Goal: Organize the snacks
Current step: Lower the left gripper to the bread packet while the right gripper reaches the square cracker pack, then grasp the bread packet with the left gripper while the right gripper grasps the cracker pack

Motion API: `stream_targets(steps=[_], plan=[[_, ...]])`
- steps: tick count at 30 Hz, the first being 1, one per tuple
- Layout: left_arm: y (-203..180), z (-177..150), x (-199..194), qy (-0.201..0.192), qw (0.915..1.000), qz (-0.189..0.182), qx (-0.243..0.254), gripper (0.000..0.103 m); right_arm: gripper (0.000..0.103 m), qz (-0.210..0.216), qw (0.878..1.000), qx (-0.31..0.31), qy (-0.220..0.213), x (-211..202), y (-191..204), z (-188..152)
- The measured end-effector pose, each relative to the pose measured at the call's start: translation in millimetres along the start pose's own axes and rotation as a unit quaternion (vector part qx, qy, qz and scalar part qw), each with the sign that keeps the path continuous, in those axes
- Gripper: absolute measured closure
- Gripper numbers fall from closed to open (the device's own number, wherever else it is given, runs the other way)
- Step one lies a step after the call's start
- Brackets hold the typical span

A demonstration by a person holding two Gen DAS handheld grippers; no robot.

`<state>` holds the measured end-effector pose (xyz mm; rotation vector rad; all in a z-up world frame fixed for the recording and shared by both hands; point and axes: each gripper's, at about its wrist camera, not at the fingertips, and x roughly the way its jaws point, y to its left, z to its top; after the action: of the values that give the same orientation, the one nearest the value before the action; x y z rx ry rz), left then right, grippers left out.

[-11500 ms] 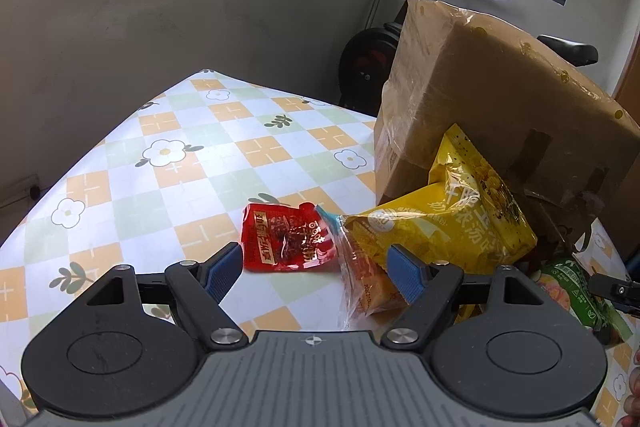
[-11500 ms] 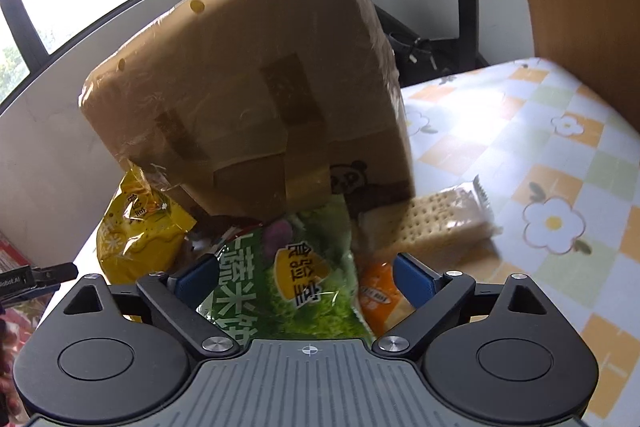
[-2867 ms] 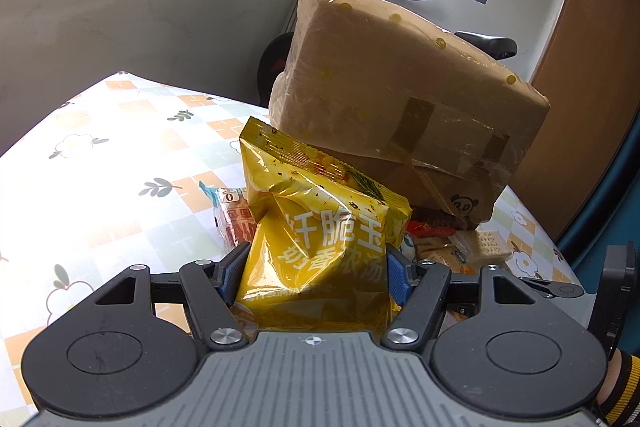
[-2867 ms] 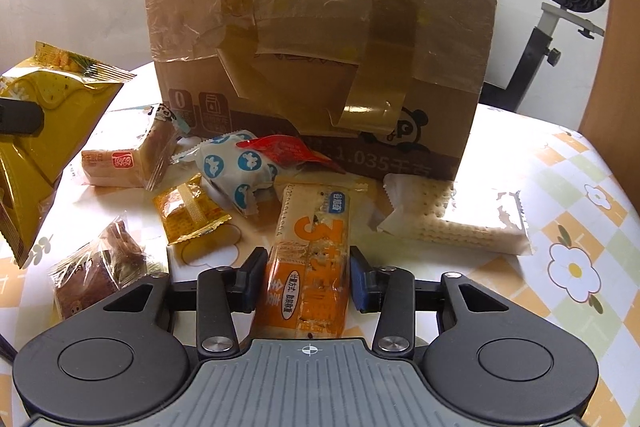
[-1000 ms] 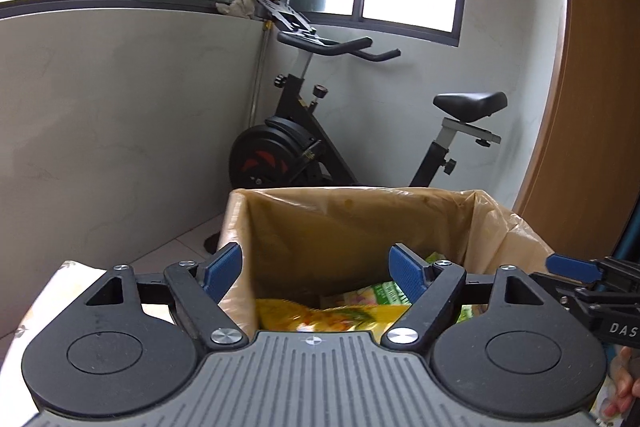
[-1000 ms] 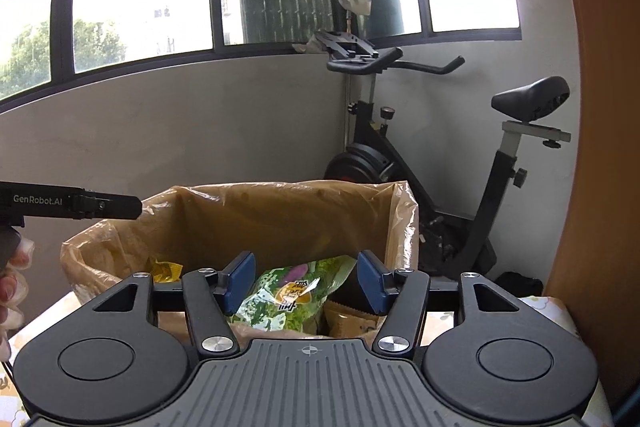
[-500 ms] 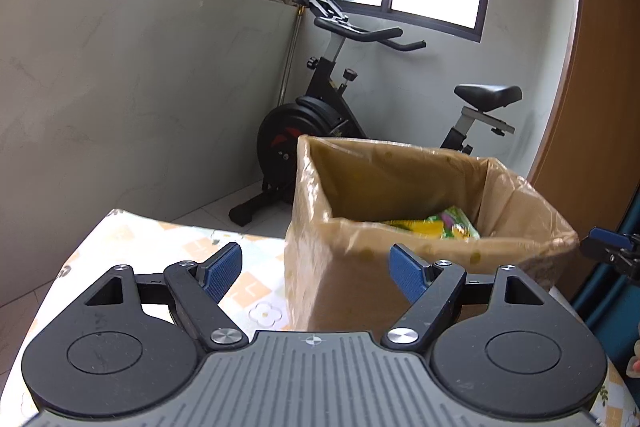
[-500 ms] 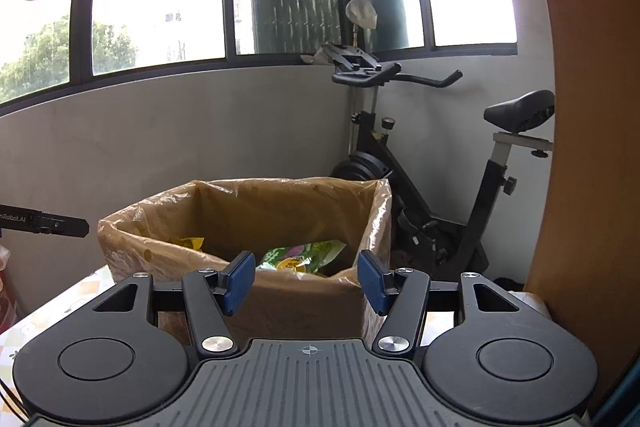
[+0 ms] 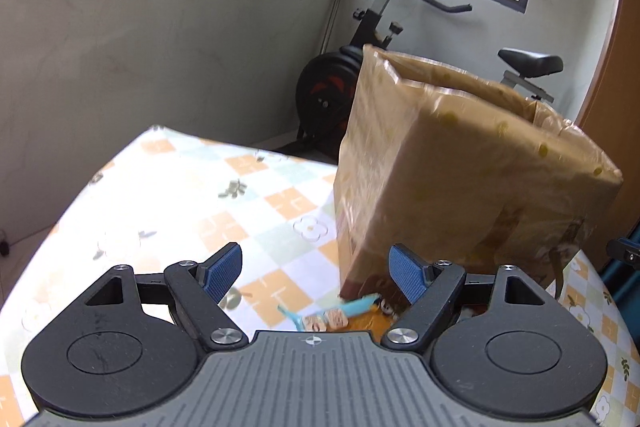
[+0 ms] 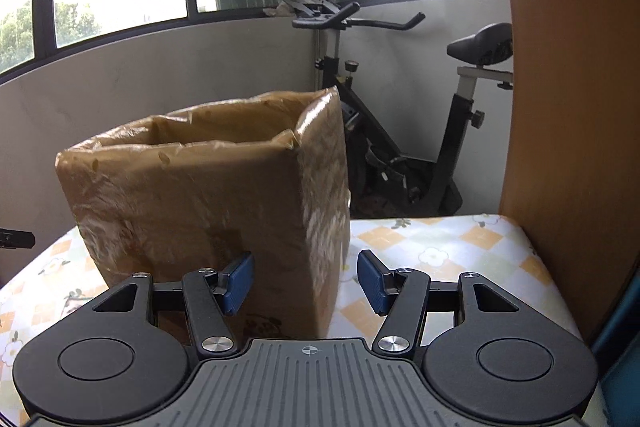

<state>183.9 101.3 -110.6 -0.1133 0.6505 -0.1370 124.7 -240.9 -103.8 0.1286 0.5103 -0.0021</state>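
Observation:
A tall brown cardboard box (image 9: 460, 179), wrapped in clear film and open at the top, stands on the flowered tablecloth (image 9: 192, 203). It also shows in the right wrist view (image 10: 208, 211); its contents are hidden from both views. My left gripper (image 9: 316, 271) is open and empty, low in front of the box's left corner. A clear-wrapped snack with a blue end (image 9: 336, 315) lies on the table just below it, with other snacks partly hidden behind the gripper body. My right gripper (image 10: 305, 283) is open and empty, facing the box's right corner.
An exercise bike (image 10: 400, 131) stands behind the table by the grey wall. A brown wooden panel (image 10: 572, 107) rises at the right edge of the table. The table's far edge (image 9: 240, 147) drops off near the wall.
Both grippers have dropped from above the box rim to table level in front of it. Both stay open and empty. The snacks inside the box are no longer visible.

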Motion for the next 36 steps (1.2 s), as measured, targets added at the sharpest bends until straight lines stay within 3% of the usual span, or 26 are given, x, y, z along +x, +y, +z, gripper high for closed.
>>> stream_targets(steps=[16, 20, 26, 33, 36], plan=[[-14, -33, 45, 0.063, 0.9977, -0.022, 0.01, 0.019, 0.05, 0.0, 0.998, 0.019, 0.067, 31, 5, -50], [-24, -40, 56, 0.072, 0.9973, -0.012, 0.001, 0.019, 0.05, 0.001, 0.997, 0.02, 0.073, 31, 6, -55], [-33, -40, 68, 0.064, 0.9974, 0.026, -0.022, 0.008, 0.05, 0.002, 0.996, 0.026, 0.082, 32, 4, -60], [-43, -51, 74, 0.077, 0.9951, 0.058, 0.022, 0.006, 0.049, 0.002, 0.995, 0.016, 0.099, 39, 4, -68], [-37, -56, 72, 0.088, 0.9942, 0.06, 0.01, 0.004, 0.038, -0.005, 0.994, -0.002, 0.108, 43, 2, -70]])
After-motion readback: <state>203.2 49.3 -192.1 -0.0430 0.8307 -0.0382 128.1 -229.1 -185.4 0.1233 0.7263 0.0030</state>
